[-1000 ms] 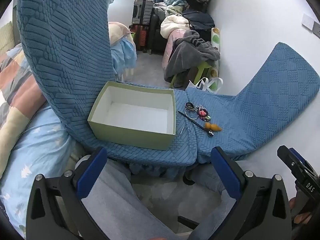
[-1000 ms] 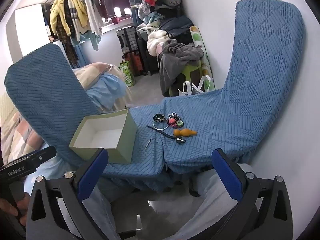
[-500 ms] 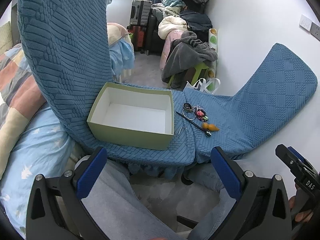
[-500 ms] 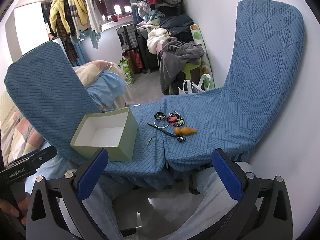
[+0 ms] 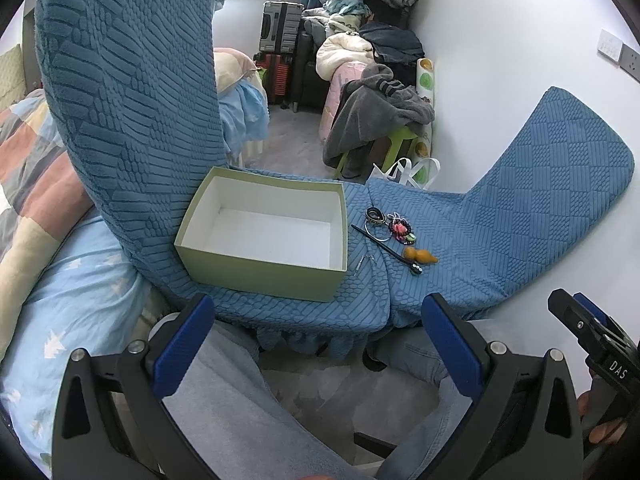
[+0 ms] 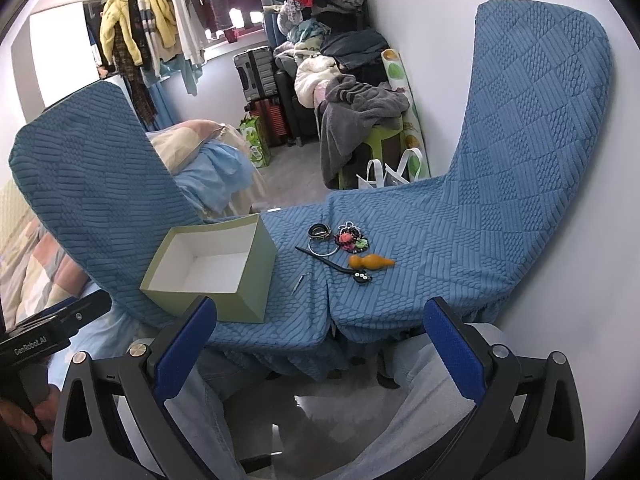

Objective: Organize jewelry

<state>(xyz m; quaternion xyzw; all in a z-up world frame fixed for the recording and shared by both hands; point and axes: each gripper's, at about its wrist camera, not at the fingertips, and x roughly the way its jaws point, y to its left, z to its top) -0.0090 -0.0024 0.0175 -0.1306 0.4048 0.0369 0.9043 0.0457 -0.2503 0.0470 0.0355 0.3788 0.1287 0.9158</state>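
Green box nearer than before

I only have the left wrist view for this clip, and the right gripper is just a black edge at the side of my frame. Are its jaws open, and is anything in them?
Observer: In the right wrist view the right gripper has its jaws wide apart, with nothing between them.
Operator: Where does it sit relative to the jewelry?
Observer: Short of it. The orange gourd charm and the other pieces lie untouched on the blue cover, ahead of the open jaws.
Operator: Anything in the room that my view misses?
Observer: A rail of hanging clothes, yellow jackets among them, at the upper left of that view.
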